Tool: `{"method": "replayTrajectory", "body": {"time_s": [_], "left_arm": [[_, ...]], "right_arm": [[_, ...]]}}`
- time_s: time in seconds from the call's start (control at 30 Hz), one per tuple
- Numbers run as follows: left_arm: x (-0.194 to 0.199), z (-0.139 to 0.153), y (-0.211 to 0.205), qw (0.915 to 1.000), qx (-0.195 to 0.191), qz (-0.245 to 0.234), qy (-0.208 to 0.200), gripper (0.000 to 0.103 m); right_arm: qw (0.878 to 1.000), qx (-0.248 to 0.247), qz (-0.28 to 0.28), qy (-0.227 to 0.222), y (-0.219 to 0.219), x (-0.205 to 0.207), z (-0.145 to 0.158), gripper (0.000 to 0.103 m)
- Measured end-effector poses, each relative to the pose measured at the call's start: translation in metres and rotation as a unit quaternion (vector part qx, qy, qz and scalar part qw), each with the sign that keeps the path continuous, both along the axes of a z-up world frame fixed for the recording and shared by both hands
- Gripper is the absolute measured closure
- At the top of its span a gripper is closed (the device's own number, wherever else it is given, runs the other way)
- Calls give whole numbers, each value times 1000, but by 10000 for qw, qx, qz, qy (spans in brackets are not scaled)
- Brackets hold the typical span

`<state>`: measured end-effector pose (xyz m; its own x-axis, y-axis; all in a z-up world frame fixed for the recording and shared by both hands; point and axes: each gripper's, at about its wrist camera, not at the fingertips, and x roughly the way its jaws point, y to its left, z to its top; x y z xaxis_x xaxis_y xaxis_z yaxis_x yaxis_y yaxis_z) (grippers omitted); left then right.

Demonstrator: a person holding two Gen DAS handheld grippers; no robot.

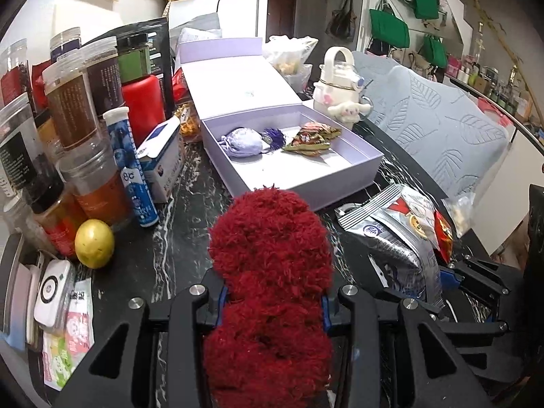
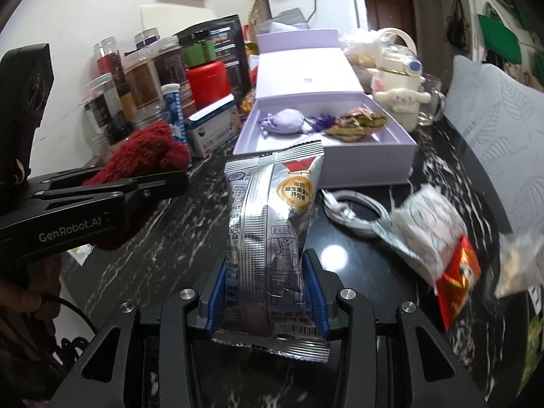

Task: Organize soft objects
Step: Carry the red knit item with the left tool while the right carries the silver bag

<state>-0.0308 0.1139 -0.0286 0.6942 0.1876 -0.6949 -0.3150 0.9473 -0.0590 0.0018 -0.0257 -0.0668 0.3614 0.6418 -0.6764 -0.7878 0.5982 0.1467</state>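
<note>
A red fuzzy toy (image 1: 268,272) is clamped between the left gripper (image 1: 272,309) fingers, held above the dark marble table (image 1: 190,204) just short of the open lilac box (image 1: 340,176). A silver packet (image 2: 272,238) stands upright, pinched by the right gripper (image 2: 268,292) pads, to the right of the toy. Inside the box lie a lilac pouch (image 1: 241,142) and a patterned pouch (image 1: 311,137). Jars (image 1: 71,108) crowd the left side; a lemon (image 1: 94,243) sits beside them.

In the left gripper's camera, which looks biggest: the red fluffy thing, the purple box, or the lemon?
1. Red fluffy thing, though it is nearest the camera, so this is unsure.
2. Purple box.
3. Lemon.
</note>
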Motion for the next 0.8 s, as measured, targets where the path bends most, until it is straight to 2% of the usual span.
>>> {"method": "replayTrajectory", "body": {"time_s": [0.37,0.8], "left_arm": [[22,17,23,9999,102,69,-94,65],[48,59,38,9974,332,20,-647,65]], "right_arm": [[9996,20,190,-197,30,20,19,62],[9977,210,39,-642,45,50,57,62]]}}
